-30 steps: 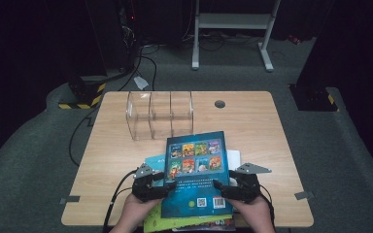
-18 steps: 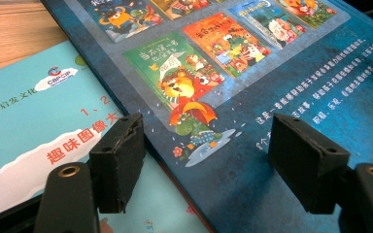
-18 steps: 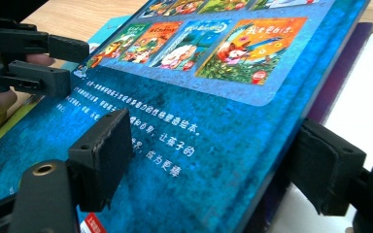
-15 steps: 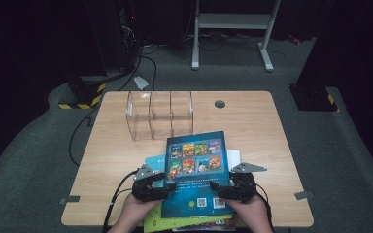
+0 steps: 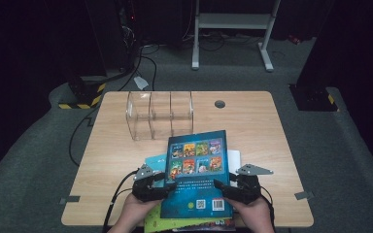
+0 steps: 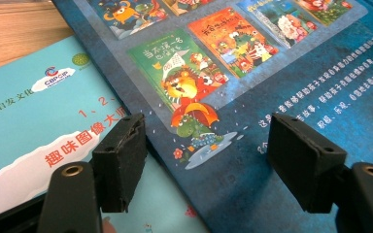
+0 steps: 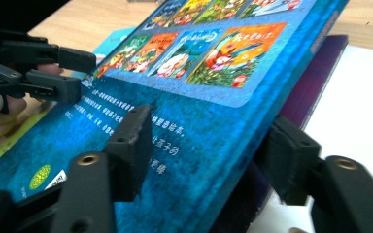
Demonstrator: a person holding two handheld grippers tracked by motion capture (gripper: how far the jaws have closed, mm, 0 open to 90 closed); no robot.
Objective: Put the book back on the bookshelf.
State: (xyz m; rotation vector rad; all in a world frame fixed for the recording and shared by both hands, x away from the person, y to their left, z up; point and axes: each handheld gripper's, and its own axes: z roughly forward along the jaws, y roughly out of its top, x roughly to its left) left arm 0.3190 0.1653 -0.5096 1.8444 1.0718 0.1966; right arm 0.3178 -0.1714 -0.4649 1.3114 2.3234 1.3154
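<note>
A blue picture book (image 5: 196, 174) lies on top of a pile of books at the table's near edge, back cover up. My left gripper (image 5: 167, 187) is at the book's left edge. In its own view the left gripper (image 6: 206, 155) stands open, one jaw over a teal book (image 6: 39, 111), the other over the blue book (image 6: 272, 73). My right gripper (image 5: 221, 187) is at the book's right edge. Its jaws (image 7: 213, 155) have just been closing, with the blue book's edge (image 7: 189, 121) between them and a gap still showing.
A clear plastic organiser (image 5: 160, 114) with upright dividers stands behind the books. Under the blue book lie a purple book (image 7: 315, 77), a white one (image 5: 234, 158) and a green one (image 5: 155, 225). A round cable hole (image 5: 219, 104) sits at the back of the wooden table (image 5: 272, 141).
The right gripper's jaws look slightly narrower around the book's right edge. The left gripper and the books have stayed in place.
</note>
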